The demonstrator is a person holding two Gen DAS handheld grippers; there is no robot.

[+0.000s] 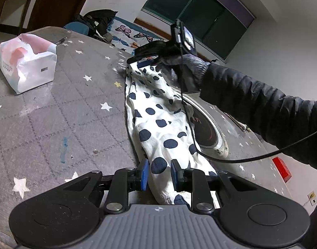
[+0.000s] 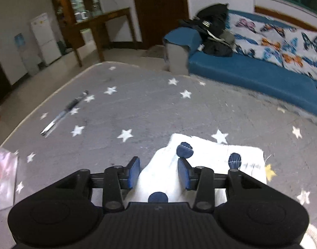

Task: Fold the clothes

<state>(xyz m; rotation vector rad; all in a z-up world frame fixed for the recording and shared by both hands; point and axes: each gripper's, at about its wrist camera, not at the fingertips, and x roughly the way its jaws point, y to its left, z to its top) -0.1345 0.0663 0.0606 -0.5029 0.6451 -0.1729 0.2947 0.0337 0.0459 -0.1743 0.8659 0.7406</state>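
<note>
A white garment with navy dots [image 1: 158,114] lies as a long strip on the grey starred table cover [image 1: 54,114]. My left gripper [image 1: 159,175] is shut on its near end, with the cloth bunched between the blue pads. At the far end a gloved hand [image 1: 179,62] holds my right gripper [image 1: 146,63] just over the cloth's edge. In the right wrist view the garment's flat far end [image 2: 210,155] lies on the cover [image 2: 148,108]. My right gripper [image 2: 159,173] stands open above it, and its pads do not press the cloth.
A white and pink paper bag [image 1: 27,62] stands at the left, and a pen [image 2: 63,114] lies near the far left edge. A round dark-faced appliance [image 1: 208,128] sits beside the garment and a red object [image 1: 282,169] to its right. A blue sofa [image 2: 251,70] lies beyond the table.
</note>
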